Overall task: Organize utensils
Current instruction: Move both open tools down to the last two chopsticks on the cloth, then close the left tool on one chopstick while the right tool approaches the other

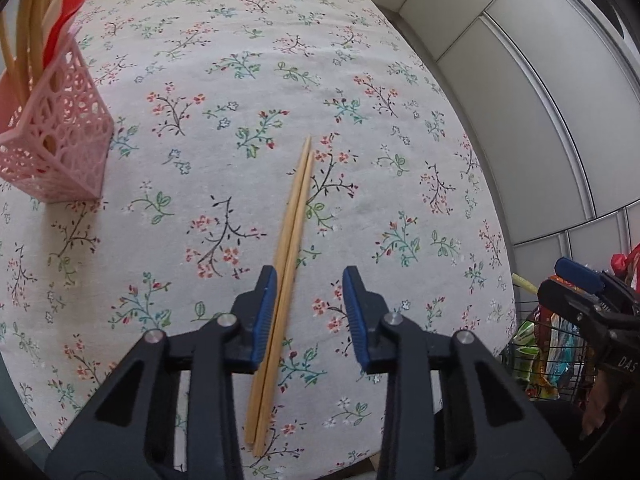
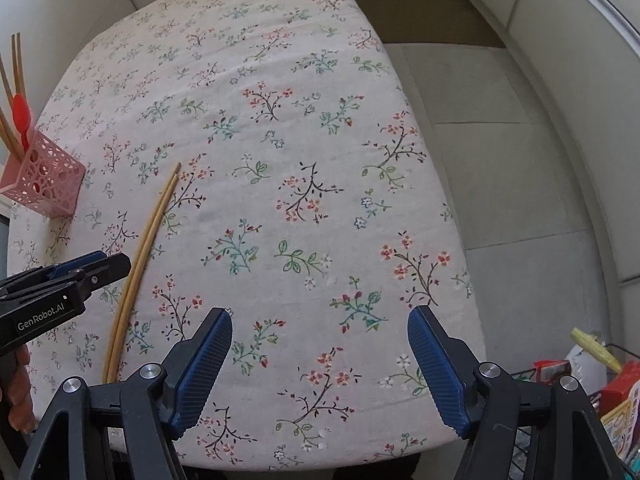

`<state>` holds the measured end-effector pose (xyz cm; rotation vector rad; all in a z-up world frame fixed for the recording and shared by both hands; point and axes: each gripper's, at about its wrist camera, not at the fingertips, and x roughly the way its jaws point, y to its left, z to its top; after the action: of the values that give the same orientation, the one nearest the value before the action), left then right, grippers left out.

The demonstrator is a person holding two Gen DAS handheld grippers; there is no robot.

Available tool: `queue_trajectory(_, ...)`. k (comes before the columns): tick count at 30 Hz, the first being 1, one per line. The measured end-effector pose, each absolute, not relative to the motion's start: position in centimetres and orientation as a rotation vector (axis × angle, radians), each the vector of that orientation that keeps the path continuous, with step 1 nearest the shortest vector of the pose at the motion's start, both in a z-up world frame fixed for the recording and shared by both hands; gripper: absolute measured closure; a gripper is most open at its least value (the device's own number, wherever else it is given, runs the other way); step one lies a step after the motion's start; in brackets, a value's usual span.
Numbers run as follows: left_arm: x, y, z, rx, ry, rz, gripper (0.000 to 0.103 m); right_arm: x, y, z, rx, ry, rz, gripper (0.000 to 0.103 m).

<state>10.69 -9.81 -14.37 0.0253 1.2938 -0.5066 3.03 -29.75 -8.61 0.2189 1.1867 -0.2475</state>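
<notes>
A pair of wooden chopsticks (image 1: 286,258) lies side by side on the floral tablecloth (image 1: 240,80); it also shows in the right wrist view (image 2: 138,268). My left gripper (image 1: 310,284) is open and low over the chopsticks, which run between its jaws close to the left pad. A pink lattice utensil holder (image 1: 60,140) stands at the far left with chopsticks and a red utensil in it; the right wrist view shows it too (image 2: 48,182). My right gripper (image 2: 320,330) is open and empty above the cloth, right of the chopsticks.
The left gripper's body (image 2: 60,288) shows at the left of the right wrist view. A wire basket with colourful packets (image 1: 560,344) stands beyond the table's right edge. Pale wall panels (image 1: 540,80) lie to the right.
</notes>
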Motion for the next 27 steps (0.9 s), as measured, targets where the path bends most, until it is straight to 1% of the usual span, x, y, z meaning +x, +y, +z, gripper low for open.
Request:
queue_trajectory(1,11.0,-10.1,-14.6,0.029,1.295,-0.502,0.075,3.5,-29.9,-8.9,0.222,1.193,-0.242,0.026)
queue_trajectory(7,13.2,-11.4,-15.4,0.013,1.286,-0.472,0.087,6.5,-30.8,-10.8,0.248,1.242,-0.219,0.026)
queue_trajectory(13,15.0,-12.6,-16.3,0.013,1.290,-0.447,0.095,8.1,-31.8,-11.6,0.285,1.236,-0.206,0.026)
queue_trajectory(18,15.5,-13.1,-16.9,0.045,1.300,-0.425,0.096,8.0,-32.7,-12.4,0.360,1.261,-0.193,0.026)
queue_trajectory(22,16.0,-13.0,-17.0,0.033,1.302,-0.416,0.097,7.8,-32.6,-11.6,0.390,1.229,-0.179,0.026)
queue_trajectory(27,16.5,-14.2,-17.2,0.103,1.278,-0.396,0.096,8.0,-32.0,-11.2,0.407,1.214,-0.167,0.026)
